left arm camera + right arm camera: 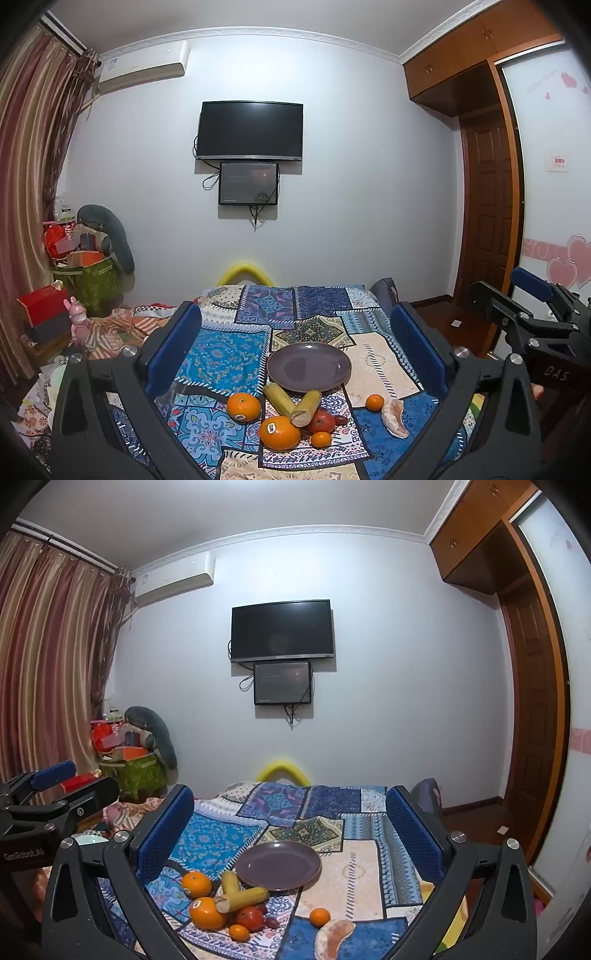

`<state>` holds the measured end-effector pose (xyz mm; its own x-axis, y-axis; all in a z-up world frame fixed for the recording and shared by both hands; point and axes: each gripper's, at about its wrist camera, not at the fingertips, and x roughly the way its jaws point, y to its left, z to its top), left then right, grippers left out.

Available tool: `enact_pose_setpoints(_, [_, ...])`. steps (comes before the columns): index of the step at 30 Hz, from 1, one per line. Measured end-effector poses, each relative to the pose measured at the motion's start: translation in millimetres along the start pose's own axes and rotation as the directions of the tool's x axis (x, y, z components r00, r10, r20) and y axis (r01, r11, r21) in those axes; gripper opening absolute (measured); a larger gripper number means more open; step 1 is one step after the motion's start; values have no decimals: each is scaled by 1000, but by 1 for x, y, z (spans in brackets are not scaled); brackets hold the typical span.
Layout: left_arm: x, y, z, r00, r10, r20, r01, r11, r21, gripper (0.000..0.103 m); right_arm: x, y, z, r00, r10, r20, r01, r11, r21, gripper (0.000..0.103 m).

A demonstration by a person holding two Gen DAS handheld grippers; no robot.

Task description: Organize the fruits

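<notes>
An empty purple plate sits on a patchwork cloth. In front of it lie two big oranges, two yellow-green cane pieces, a red apple, two small oranges, a dark grape and a peeled pomelo piece. My left gripper is open and empty, above and behind the fruit. My right gripper is open and empty too, held to its right.
A TV and small screen hang on the far wall. Boxes and a green bag are piled at the left by the curtain. A wooden wardrobe and door stand at the right. A pink toy stands left of the cloth.
</notes>
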<state>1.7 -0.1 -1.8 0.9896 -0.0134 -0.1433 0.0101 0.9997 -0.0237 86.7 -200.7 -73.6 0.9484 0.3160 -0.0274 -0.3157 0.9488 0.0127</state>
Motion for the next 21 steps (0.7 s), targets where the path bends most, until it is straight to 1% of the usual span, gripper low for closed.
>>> enact_pose_setpoints(21, [2,0,0,1000,0,2,0,1000,3,103,-2,3,1,1000,-1,7,1,1000,-9,103])
